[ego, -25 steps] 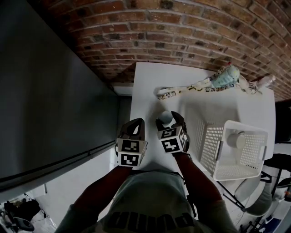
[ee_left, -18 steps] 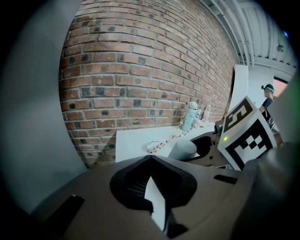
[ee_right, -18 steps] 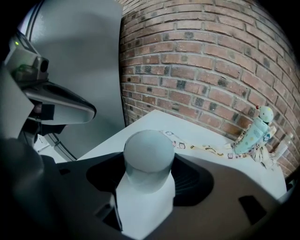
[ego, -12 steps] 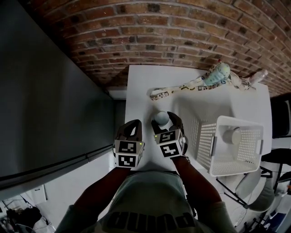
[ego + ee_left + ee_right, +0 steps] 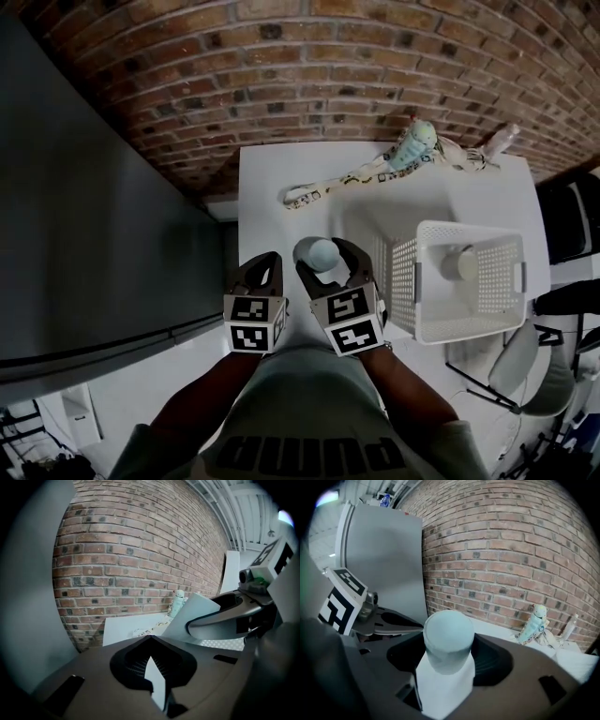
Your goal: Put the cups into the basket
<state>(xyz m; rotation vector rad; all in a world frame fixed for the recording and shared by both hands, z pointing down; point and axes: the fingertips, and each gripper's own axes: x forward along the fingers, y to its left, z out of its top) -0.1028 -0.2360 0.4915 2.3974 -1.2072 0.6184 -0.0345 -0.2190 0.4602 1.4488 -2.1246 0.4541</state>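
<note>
Right gripper [image 5: 325,247] has raised the cup [image 5: 449,637]; basket [image 5: 405,286] just beside.

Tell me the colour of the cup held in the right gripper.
Pale blue-green. The cup shows best in the right gripper view.

Pale cup [image 5: 323,253] between right jaws; 2nd cup [image 5: 461,264] inside white basket [image 5: 401,281].

The cup [image 5: 323,253] is smooth, matt, pale plastic by its look. The right gripper [image 5: 325,247] has jaws of dark matt plastic, ribbed on their inner faces. The basket [image 5: 403,281] is white perforated plastic. The table [image 5: 267,173] is smooth, matt white; the wall [image 5: 309,75] is rough brick.
</note>
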